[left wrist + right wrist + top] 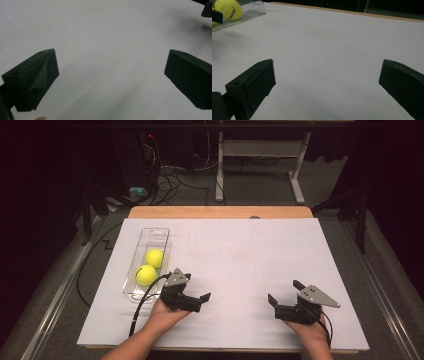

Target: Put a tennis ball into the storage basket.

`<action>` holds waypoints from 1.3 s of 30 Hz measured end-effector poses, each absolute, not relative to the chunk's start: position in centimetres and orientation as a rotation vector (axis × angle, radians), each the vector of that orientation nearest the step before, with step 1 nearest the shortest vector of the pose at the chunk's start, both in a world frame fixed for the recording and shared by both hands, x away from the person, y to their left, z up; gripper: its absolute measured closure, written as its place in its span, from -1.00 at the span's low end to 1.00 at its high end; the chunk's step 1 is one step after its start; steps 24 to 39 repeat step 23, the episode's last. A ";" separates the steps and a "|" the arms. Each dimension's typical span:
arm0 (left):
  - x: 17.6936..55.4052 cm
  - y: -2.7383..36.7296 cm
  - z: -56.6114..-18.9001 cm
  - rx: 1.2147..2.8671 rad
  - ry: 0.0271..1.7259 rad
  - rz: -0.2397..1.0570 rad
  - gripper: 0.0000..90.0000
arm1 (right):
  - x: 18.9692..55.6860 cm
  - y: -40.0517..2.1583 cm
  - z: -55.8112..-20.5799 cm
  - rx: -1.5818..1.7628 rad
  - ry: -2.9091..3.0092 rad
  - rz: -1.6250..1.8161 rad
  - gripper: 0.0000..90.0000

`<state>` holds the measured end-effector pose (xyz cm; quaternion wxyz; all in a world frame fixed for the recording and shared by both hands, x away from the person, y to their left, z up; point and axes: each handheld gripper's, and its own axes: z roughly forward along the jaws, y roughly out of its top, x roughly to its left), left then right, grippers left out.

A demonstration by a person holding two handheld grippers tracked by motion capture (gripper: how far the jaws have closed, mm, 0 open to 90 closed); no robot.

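**Two balls binned, both hands idle**

Both balls lie in the clear bin by the table's left edge. The left hand-held gripper and the right hand-held gripper rest near the front edge, jaws apart, holding nothing, seemingly between moves.

Left gripper and right gripper held low, well apart; jaws of both spread wide, empty, pointing inward.

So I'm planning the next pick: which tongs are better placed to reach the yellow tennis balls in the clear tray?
Left. The left tongs sit open right beside the clear plastic tray holding two yellow tennis balls; the right tongs, also open, are across the table.
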<state>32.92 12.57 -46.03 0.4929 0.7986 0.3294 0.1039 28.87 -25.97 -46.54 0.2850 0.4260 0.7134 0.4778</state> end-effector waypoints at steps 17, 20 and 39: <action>31.7 14.1 -45.2 1.767 0.747 0.309 -0.99 | 28.3 -26.4 -45.7 1.080 1.883 1.319 -0.98; 31.7 14.2 -45.3 1.774 0.751 0.314 -0.99 | 28.4 -26.4 -45.6 1.072 1.885 1.327 -0.98; 31.6 14.2 -45.3 1.768 0.756 0.317 -0.99 | 28.4 -26.3 -45.6 1.062 1.889 1.331 -0.98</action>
